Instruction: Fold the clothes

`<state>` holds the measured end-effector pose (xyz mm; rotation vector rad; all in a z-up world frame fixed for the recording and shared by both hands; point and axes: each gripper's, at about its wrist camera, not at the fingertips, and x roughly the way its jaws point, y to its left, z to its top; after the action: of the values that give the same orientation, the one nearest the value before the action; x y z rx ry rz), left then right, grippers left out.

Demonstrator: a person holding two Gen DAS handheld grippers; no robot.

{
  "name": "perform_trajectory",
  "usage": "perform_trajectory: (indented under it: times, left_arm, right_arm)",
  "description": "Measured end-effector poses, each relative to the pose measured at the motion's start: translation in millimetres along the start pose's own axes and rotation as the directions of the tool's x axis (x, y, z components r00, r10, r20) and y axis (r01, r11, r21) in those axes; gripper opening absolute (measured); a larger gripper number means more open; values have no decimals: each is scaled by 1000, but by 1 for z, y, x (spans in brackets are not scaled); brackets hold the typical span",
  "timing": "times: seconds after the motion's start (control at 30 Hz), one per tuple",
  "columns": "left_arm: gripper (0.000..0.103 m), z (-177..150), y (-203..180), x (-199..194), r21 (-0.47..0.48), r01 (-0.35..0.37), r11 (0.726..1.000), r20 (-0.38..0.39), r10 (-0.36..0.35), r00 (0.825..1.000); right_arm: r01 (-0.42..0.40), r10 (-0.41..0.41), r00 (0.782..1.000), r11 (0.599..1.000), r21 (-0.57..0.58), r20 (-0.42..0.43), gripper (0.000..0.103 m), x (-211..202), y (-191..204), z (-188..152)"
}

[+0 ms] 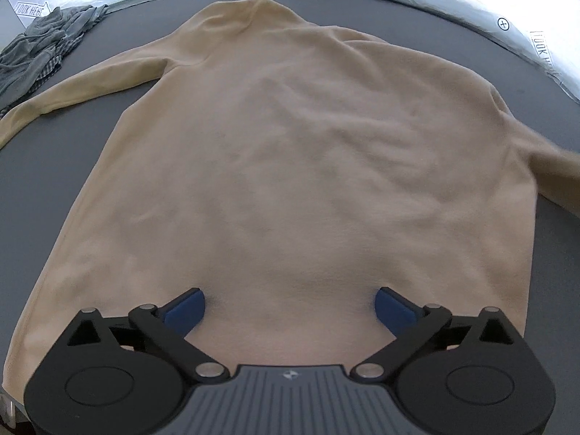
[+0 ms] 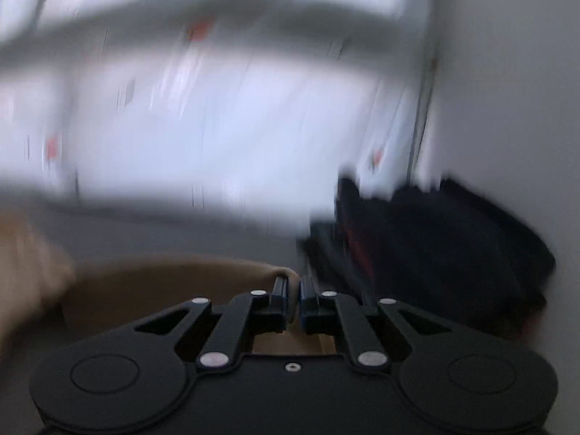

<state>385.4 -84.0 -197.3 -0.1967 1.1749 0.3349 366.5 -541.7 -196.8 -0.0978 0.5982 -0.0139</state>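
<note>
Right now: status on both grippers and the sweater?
Left gripper open, low over tan sweater hem. Right gripper shut on sweater fabric, view motion-blurred. Sweater spread flat on dark table. Grey clothes far left, clear of it.

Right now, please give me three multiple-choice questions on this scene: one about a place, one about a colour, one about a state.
1. Where does the grey garment lie from the sweater, in the left wrist view?
A. far left
B. near right
C. on top

2. What colour is the sweater?
A. red
B. tan
C. green

3. How is the right gripper?
A. wide open
B. shut on nothing
C. shut on tan cloth

Answers:
1 A, it sits at the table's far left corner.
2 B, the whole fabric is tan.
3 C, tan cloth sits between the closed fingers.
</note>
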Motion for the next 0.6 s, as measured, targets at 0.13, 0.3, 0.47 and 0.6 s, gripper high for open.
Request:
perform_trajectory:
  times: [0.13,0.3,0.47,0.6]
  left_arm:
    - [103,2,2,2,11,8,1000,-2,-8,1000]
    - [103,2,6,5,19,14,1000,12,-14,1000]
    - [103,1,7,6,22,17,1000,22,-17,1000]
    - [103,-1,7,6,24,17,1000,33,-18,999]
  right_arm:
    - [2,-3,996,1000,-15,-91,9,-5,3,-29]
    - [-31,39,986,998,51,-160,23,-13,5,-40]
    - [-83,112,986,972,222,-122,40,-27,-5,-31]
    - [-120,152,988,884,451,-36,44,-22,-33,-19]
